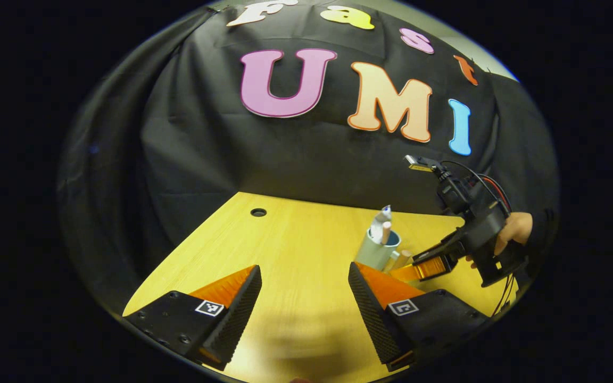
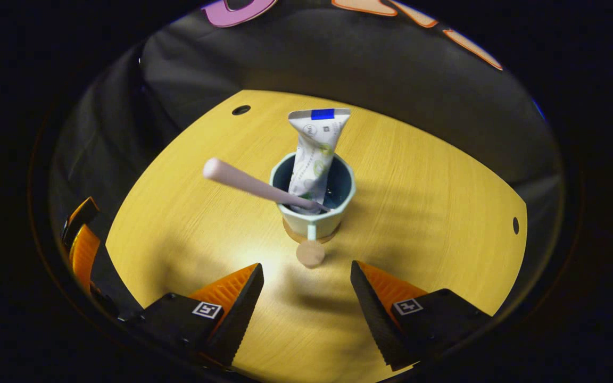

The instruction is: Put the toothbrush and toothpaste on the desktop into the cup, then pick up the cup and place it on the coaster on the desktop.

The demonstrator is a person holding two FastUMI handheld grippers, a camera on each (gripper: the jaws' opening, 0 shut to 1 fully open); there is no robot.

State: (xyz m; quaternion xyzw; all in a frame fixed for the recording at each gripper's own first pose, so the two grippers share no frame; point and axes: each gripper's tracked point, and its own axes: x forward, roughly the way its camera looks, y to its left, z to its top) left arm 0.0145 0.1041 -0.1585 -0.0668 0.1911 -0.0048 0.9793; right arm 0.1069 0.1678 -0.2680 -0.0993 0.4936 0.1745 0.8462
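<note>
A pale green cup (image 2: 314,215) stands upright on the yellow desktop (image 2: 189,213), with a brown coaster (image 2: 291,233) showing under its base. A white toothpaste tube (image 2: 314,149) stands in the cup and a pink toothbrush (image 2: 248,183) leans out of it to the left. The cup's handle with a round tan end (image 2: 311,253) points at my right gripper (image 2: 306,298), which is open and a short way back from it. My left gripper (image 1: 304,298) is open over bare desktop, with the cup (image 1: 375,250) ahead to its right. The right gripper (image 1: 410,271) sits just beside that cup.
A hand (image 1: 514,229) holds the right gripper, with cables trailing behind. Small round holes (image 2: 241,110) (image 2: 515,225) lie near the desktop's far edges. The black cloth wall (image 1: 312,159) closes the back. The left gripper (image 2: 80,239) shows at the left rim.
</note>
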